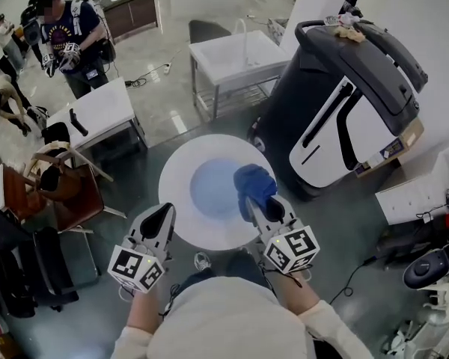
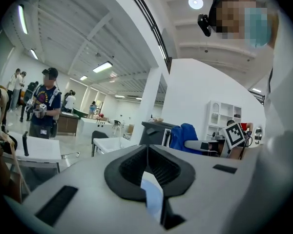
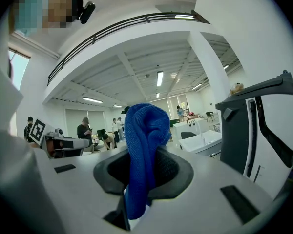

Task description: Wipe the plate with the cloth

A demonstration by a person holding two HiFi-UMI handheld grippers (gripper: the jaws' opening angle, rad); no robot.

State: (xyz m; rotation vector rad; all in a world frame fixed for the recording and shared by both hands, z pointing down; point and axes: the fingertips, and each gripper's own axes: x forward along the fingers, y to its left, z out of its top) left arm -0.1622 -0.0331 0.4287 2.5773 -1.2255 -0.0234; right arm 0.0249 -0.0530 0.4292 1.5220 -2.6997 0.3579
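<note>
Above the grey floor [image 1: 172,114], the left gripper [image 1: 163,212] is pinching one plate's [image 1: 181,172] rim; the right gripper [image 1: 262,205] is clamping one blue cloth [image 1: 253,182] over it.

Nothing readable here, no words and no numbers. The cubes on your left tool [image 1: 163,209] and right tool [image 1: 253,200] show only black-and-white square patterns, no letters. Upper left, the shirt print [image 1: 62,37] is too small to read. At right, so is the sticker [image 1: 393,149] on the grey machine [image 1: 322,103].

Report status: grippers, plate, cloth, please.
Left gripper shut on plate rim. Right gripper shut on blue cloth, over the plate. Nothing in the way.
</note>
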